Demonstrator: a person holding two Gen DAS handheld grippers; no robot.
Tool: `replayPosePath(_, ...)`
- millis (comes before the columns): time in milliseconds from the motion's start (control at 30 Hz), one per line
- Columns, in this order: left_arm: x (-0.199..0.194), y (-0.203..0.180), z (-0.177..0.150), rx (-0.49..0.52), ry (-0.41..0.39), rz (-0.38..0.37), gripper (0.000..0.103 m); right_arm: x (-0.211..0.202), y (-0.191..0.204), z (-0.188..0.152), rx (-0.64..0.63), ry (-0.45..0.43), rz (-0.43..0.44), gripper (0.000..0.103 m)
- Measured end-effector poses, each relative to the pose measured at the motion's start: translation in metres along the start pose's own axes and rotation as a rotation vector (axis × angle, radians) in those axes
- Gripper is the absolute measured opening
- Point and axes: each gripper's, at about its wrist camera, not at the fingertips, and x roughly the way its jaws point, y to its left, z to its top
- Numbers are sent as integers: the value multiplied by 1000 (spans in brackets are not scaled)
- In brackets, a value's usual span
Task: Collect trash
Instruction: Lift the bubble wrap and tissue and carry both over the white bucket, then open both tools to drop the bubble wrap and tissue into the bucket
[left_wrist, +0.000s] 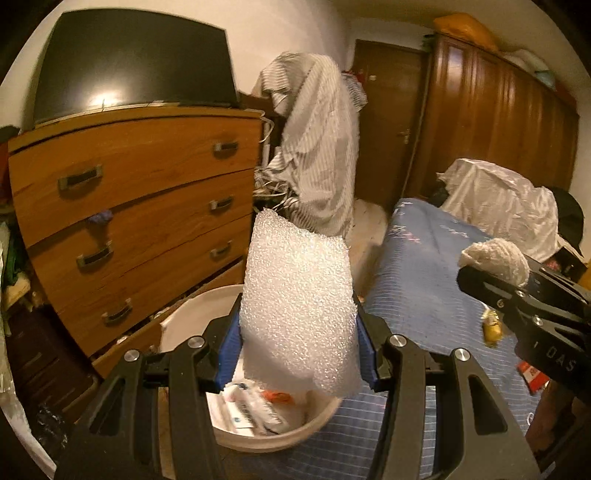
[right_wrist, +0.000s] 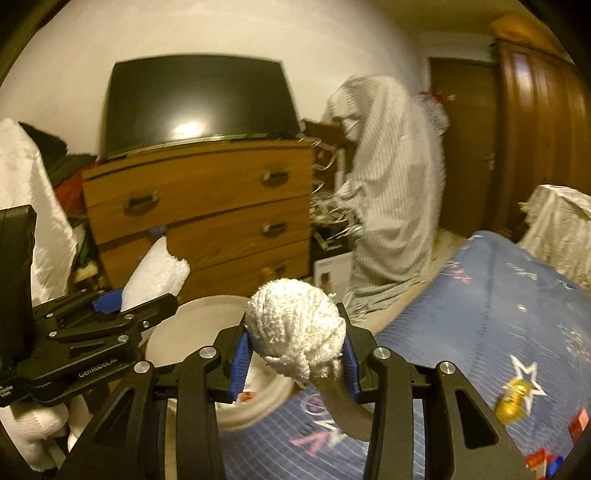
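Note:
My left gripper (left_wrist: 297, 332) is shut on a white foam sheet (left_wrist: 299, 306) and holds it upright over a white bucket (left_wrist: 192, 317). The bucket holds several wrappers (left_wrist: 255, 410). My right gripper (right_wrist: 295, 347) is shut on a crumpled white tissue ball (right_wrist: 295, 325) just right of the bucket's rim (right_wrist: 173, 332), over the bed edge. In the left wrist view the right gripper (left_wrist: 476, 275) and its tissue ball (left_wrist: 498, 258) show at the right. In the right wrist view the left gripper (right_wrist: 122, 302) with the foam sheet (right_wrist: 155, 273) shows at the left.
A blue bedspread (left_wrist: 417, 280) carries a yellow wrapper (left_wrist: 491, 330) and a red wrapper (left_wrist: 532, 374). A wooden dresser (left_wrist: 140, 206) with a TV (left_wrist: 136, 62) stands behind the bucket. A striped sheet (left_wrist: 314, 155) drapes furniture. A dark wardrobe (left_wrist: 498, 122) is at the back right.

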Motion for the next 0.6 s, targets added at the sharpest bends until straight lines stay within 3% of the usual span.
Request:
replayPosePath(300, 47, 59, -1, -43, 127, 25, 50, 121, 28, 23, 17, 290, 175, 42)
replayPosePath(400, 66, 71, -4, -50, 182, 21, 50, 155, 28, 16, 30, 389, 205, 42)
replayPosePath(600, 106, 88, -13, -57, 309, -5, 50, 199, 29, -2, 50, 505, 227, 42)
